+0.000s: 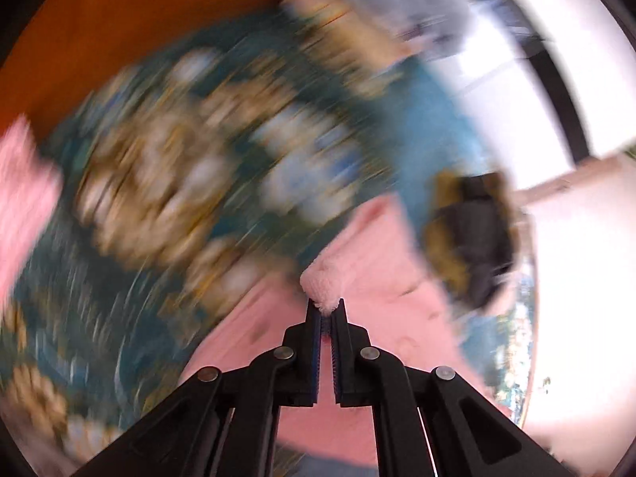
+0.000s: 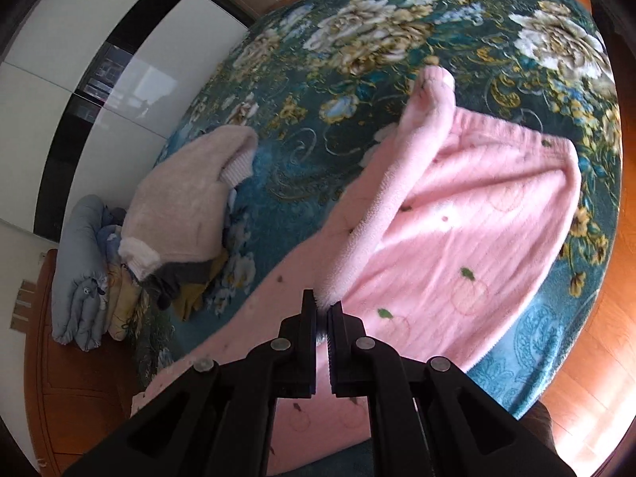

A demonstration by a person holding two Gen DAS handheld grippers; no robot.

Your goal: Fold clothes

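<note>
I am holding the pink fleece garment (image 2: 457,214) with both tools. The right gripper (image 2: 322,306) is clamped on a fold of its edge, jaws pressed together with pile bunched between the tips. The left gripper (image 1: 326,308) is likewise pinching a tuft of the same fleece; that view is heavily blurred, so I cannot tell which part of the garment it is gripping.

The garment is draping from the grippers down onto the floral blanket (image 2: 357,39), its far half lying spread on the blanket, one narrow end (image 2: 433,79) standing up in a ridge.

I am judging the fold as just begun: no neat crease is showing. Beside the garment, toward the blanket's white-wardrobe edge, a cream sweater (image 2: 179,198) is lying rumpled on a pile of mixed clothes (image 2: 187,278), apparently still waiting to be folded.
</note>
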